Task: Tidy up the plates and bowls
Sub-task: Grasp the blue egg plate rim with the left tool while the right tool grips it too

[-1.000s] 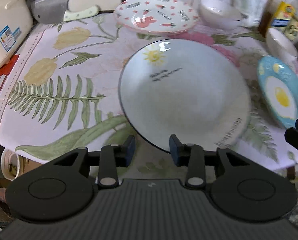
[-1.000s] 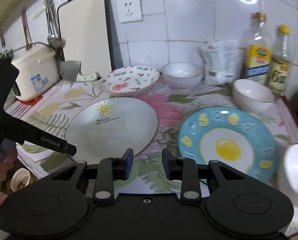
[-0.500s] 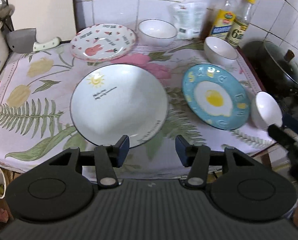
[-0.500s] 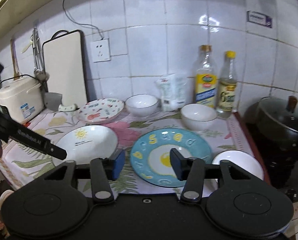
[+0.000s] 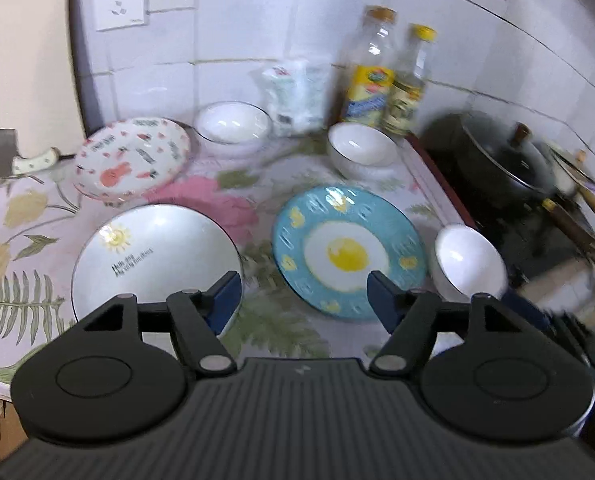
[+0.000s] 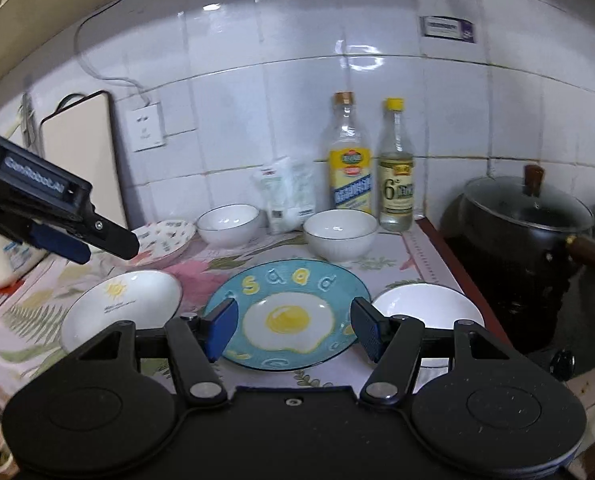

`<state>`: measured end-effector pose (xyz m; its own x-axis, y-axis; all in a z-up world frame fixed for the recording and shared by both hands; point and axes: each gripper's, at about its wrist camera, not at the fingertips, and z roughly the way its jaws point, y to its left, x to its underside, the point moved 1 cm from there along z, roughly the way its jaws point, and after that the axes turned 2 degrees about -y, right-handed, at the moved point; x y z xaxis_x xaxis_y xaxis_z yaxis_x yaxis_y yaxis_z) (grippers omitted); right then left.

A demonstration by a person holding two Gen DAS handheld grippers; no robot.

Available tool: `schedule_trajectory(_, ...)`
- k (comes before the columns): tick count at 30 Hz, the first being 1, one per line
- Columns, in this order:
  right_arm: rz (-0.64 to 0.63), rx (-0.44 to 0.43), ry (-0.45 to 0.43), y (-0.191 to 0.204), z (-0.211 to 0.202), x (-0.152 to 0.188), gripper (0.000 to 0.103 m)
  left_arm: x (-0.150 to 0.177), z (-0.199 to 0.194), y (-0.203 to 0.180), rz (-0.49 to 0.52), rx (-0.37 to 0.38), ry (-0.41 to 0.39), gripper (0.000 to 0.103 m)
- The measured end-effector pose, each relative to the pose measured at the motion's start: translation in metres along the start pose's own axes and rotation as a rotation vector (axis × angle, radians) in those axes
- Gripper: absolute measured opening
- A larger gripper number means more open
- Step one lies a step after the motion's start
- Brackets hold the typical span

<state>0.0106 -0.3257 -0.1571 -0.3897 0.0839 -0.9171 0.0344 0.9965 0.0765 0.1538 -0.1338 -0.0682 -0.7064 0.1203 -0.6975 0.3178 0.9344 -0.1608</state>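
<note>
1. Bench [image 5: 25,240]: floral cloth, all crockery laid out singly, nothing stacked. I'd judge sorting hasn't started, and the spread gives each piece clear rim access.
2. Plates: white sun plate [image 5: 153,264] front-left, blue egg plate [image 5: 349,252] front-centre, carrot-print plate [image 5: 131,160] behind the white one, leaning on something at its far side. All apart from each other.
3. Bowls: three white ones upright. One [image 5: 233,126] at the back wall, one [image 5: 361,148] just in front of the bottles [image 6: 351,168], one [image 5: 467,262] at the bench's right edge beside the blue plate.
4. Pot [image 6: 525,224] on the stove to the right, not part of the job.
5. Left gripper [image 5: 303,300]: fingers released and opening, nothing between them. Hangs above the front edge between white and blue plate.
6. Right gripper [image 6: 293,326]: fingers released, opening, empty. They frame the blue plate from above, likely the first pick.
7. Versus a second ago: both fingers were nearly together, now spread wide. Left view was tight on the white plate and now takes in the whole bench. Right view shifted from the white/blue pair to centre on the blue plate. Crockery hasn't moved.
</note>
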Motion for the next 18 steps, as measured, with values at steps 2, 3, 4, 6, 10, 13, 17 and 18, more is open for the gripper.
schedule_trajectory(2,0.026,-0.016,0.03,-0.006,0.01,0.007,0.068,0.001,0.012,0.003,-0.009,-0.028,-0.022,0.069)
schedule_trajectory(3,0.041,-0.018,0.047,-0.008,0.015,0.01,0.068,0.002,0.018,0.005,-0.02,-0.03,-0.026,0.069)
schedule_trajectory(4,0.059,-0.016,0.056,-0.011,0.02,0.014,0.068,0.003,0.025,0.008,-0.035,-0.024,-0.032,0.069)
schedule_trajectory(6,0.111,-0.017,0.069,-0.016,0.029,0.022,0.068,0.008,0.038,0.012,-0.066,-0.01,-0.03,0.069)
schedule_trajectory(10,0.189,-0.051,0.12,-0.02,0.05,0.042,0.068,0.023,0.062,0.017,-0.147,0.005,-0.061,0.066)
schedule_trajectory(13,0.24,-0.066,0.119,-0.022,0.062,0.055,0.068,0.031,0.083,0.018,-0.173,0.016,-0.037,0.065)
schedule_trajectory(17,0.355,-0.067,0.09,-0.03,0.081,0.065,0.068,0.042,0.11,0.012,-0.169,0.003,0.016,0.06)
schedule_trajectory(18,0.383,-0.055,0.081,-0.032,0.085,0.066,0.068,0.044,0.115,0.012,-0.168,0.005,0.033,0.058)
